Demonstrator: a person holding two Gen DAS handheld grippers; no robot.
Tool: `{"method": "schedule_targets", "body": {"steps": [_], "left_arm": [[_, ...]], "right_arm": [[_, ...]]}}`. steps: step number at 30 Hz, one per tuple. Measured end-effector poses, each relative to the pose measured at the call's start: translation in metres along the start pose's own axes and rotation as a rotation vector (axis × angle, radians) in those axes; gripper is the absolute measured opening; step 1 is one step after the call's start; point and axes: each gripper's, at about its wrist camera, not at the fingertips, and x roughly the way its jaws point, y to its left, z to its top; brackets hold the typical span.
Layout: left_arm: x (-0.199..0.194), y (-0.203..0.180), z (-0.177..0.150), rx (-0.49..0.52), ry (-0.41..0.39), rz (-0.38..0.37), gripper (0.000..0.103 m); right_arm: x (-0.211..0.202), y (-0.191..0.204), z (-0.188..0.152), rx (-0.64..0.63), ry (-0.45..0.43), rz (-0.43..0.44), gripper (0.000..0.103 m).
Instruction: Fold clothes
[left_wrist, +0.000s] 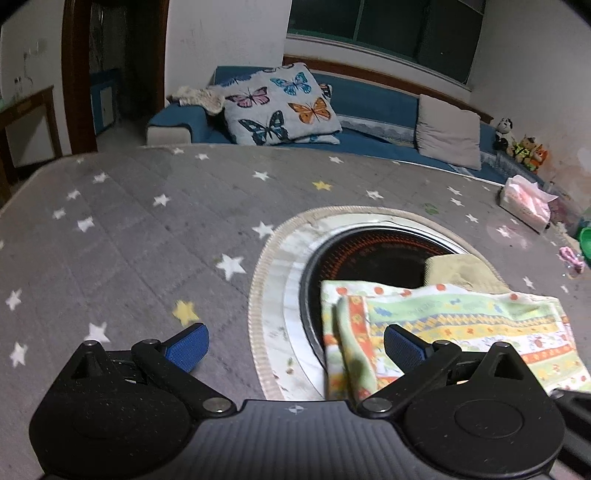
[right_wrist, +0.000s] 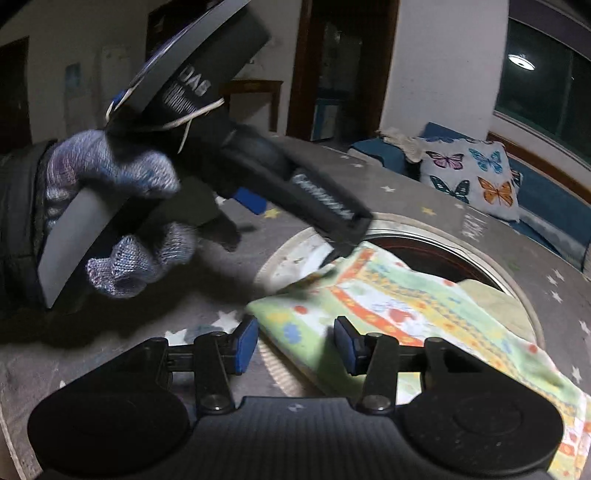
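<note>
Your left gripper (left_wrist: 295, 341) gapes wide, your right gripper (right_wrist: 295, 341) sits half-spread, neither gripping; the folded, colourfully patterned green-and-orange cloth (left_wrist: 454, 328) lies across the round black stove (left_wrist: 373, 254) in the star-printed grey table cover (left_wrist: 147, 221)

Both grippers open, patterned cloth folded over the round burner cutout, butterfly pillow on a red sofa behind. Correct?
One thing is off: the sofa is blue, not red, as the left wrist view shows. The rest stands: the left gripper and right gripper are open, the patterned cloth lies folded over the round burner cutout, and the butterfly pillow sits on the sofa.
</note>
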Motion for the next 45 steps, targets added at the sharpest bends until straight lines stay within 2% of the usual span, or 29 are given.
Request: {"method": "schedule_targets", "body": {"steps": [3, 4, 7, 13, 15, 16, 19, 21, 23, 24, 28, 30, 34, 35, 37, 40, 43, 45], "left_arm": [[0.0, 0.002, -0.003, -0.034, 0.02, -0.032, 0.102], [0.0, 0.002, -0.004, -0.045, 0.026, -0.041, 0.102], [0.0, 0.003, -0.006, -0.077, 0.043, -0.07, 0.102], [0.007, -0.001, -0.008, -0.145, 0.093, -0.145, 0.102], [0.009, -0.002, -0.008, -0.168, 0.11, -0.17, 0.096], [0.011, -0.003, -0.009, -0.179, 0.119, -0.182, 0.092], [0.014, -0.005, -0.009, -0.214, 0.144, -0.22, 0.069], [0.016, -0.007, -0.01, -0.237, 0.161, -0.245, 0.032], [0.019, -0.008, -0.011, -0.26, 0.178, -0.27, 0.02], [0.02, -0.009, -0.011, -0.271, 0.187, -0.283, 0.017], [0.017, -0.012, -0.012, -0.248, 0.172, -0.279, 0.017], [0.016, -0.013, -0.012, -0.235, 0.165, -0.275, 0.017], [0.016, -0.016, -0.013, -0.215, 0.158, -0.257, 0.017], [0.016, -0.017, -0.013, -0.211, 0.157, -0.253, 0.017], [0.016, -0.018, -0.013, -0.201, 0.155, -0.244, 0.019], [0.016, -0.021, -0.013, -0.183, 0.15, -0.234, 0.02], [0.016, -0.023, -0.013, -0.164, 0.142, -0.222, 0.019], [0.016, -0.026, -0.012, -0.149, 0.137, -0.215, 0.018]], "right_arm": [[0.008, 0.006, -0.001, -0.024, 0.013, -0.013, 0.042], [0.009, 0.006, -0.001, -0.025, 0.015, -0.02, 0.031], [0.006, 0.003, -0.001, 0.009, 0.006, -0.005, 0.017], [-0.016, -0.012, 0.003, 0.103, -0.051, 0.025, 0.011], [-0.025, -0.021, 0.004, 0.146, -0.07, 0.039, 0.01], [-0.029, -0.024, 0.004, 0.162, -0.078, 0.045, 0.01], [-0.037, -0.031, 0.003, 0.195, -0.09, 0.062, 0.01], [-0.041, -0.034, 0.001, 0.201, -0.095, 0.067, 0.01], [-0.043, -0.034, -0.001, 0.206, -0.099, 0.081, 0.009], [-0.045, -0.034, -0.002, 0.217, -0.102, 0.081, 0.009], [-0.058, -0.051, -0.01, 0.288, -0.114, 0.06, 0.012], [-0.066, -0.066, -0.021, 0.321, -0.108, 0.0, 0.012], [-0.074, -0.112, -0.046, 0.414, -0.052, -0.179, 0.024], [-0.076, -0.125, -0.053, 0.439, -0.04, -0.224, 0.031], [-0.08, -0.151, -0.068, 0.502, -0.017, -0.312, 0.039], [-0.08, -0.183, -0.087, 0.584, 0.003, -0.41, 0.039], [-0.076, -0.205, -0.098, 0.661, 0.003, -0.438, 0.04], [-0.072, -0.211, -0.103, 0.688, -0.002, -0.44, 0.047]]}}
